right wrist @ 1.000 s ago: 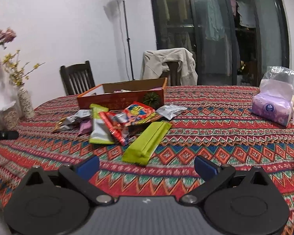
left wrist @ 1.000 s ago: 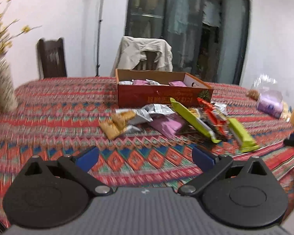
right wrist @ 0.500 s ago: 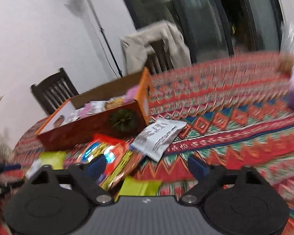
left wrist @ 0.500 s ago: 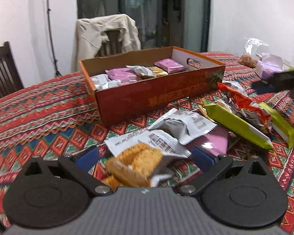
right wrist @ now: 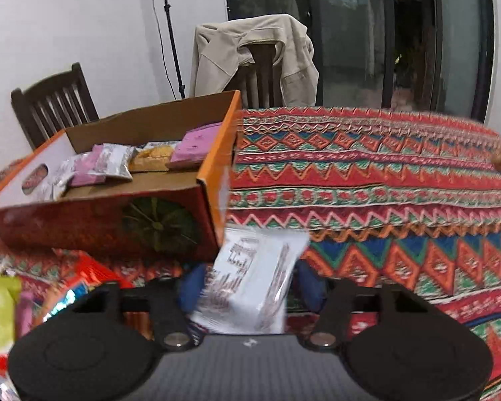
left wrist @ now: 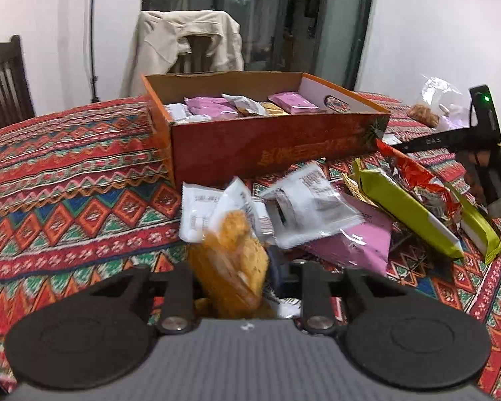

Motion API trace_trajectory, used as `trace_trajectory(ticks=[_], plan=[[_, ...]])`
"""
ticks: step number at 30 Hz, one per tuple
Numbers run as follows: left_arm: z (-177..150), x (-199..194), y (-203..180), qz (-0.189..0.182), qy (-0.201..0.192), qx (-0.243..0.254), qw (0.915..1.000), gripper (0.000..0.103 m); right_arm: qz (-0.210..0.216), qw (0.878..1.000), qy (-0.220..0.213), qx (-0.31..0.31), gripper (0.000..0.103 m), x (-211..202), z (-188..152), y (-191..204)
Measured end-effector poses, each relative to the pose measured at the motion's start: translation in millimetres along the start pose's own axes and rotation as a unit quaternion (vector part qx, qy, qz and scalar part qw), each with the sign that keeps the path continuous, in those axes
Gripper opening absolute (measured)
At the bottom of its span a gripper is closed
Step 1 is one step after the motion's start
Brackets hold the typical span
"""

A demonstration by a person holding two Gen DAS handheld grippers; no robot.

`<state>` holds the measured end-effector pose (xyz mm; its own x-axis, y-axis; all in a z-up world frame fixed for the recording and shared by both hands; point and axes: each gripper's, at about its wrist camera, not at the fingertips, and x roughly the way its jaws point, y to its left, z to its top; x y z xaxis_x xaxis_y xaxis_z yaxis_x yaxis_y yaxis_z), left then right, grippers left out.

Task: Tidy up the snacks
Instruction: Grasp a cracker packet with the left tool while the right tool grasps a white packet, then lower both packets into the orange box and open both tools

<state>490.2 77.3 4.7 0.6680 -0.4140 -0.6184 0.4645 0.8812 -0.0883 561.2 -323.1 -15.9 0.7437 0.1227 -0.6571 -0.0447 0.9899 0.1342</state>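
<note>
- The orange box already holds several packets, pink and silver ones lying along its floor, so part of the sorting looks done
- A good heap is left on the patterned tablecloth in front of the box: white and silver packets, a pink packet, two long green bars and a red wrapper
- The left gripper is clamped on a clear packet of golden biscuits, which stands up between its fingers, just short of the box's near wall
- The right gripper is closed on a white printed packet, held at the box's near right corner, with blue pads pressed to each side
- My judgement: both packets go into the box next, and with the loose heap left the task is perhaps a third done
- A jacket-draped chair stands behind the table
</note>
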Motion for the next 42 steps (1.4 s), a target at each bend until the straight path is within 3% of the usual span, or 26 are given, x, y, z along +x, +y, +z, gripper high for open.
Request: trace_trajectory(ticks=[8,12,15,22,25,30,36,42], plan=[[-13.7,-66.8,-18.6,0.038,-0.069,-0.064,0.9949,0.025,-0.006,1.000,-0.003,0.009,0.045,-35.8,-21.5,-25.7],[-30.6,-106.6,-45.5,0.069,-0.097,-0.092,0.9886,0.025,0.004,0.999,-0.033,-0.004,0.045,-80.4,-43.8,-31.7],[-47.5,-130.5,-69.7,0.066,-0.116,-0.117,0.9841,0.025,0.016,0.998,-0.058,-0.008,0.045,-123.9,-64.7,-25.4],[-80.7,-160.4,-119.4,0.033,-0.115,-0.168,0.9784,0.025,0.092,0.991,-0.096,0.000,0.045,-223.1,-129.5,11.0],[-88.6,-161.4,-134.9,0.030,-0.102,-0.164,0.9808,0.025,0.119,0.989,-0.088,0.001,0.045,-244.7,-153.0,21.0],[-92.0,-165.0,-146.9,0.027,-0.100,-0.163,0.9811,0.025,0.128,0.988,-0.084,0.000,0.045,-261.3,-169.7,23.8],[-79.7,-161.0,-136.4,0.014,-0.105,-0.180,0.9780,0.025,0.150,0.985,-0.086,0.008,0.045,-255.4,-164.0,27.3],[-2.3,-135.3,-98.4,-0.006,-0.131,-0.199,0.9711,0.025,0.192,0.976,-0.097,-0.018,0.046,-237.3,-110.4,49.6]])
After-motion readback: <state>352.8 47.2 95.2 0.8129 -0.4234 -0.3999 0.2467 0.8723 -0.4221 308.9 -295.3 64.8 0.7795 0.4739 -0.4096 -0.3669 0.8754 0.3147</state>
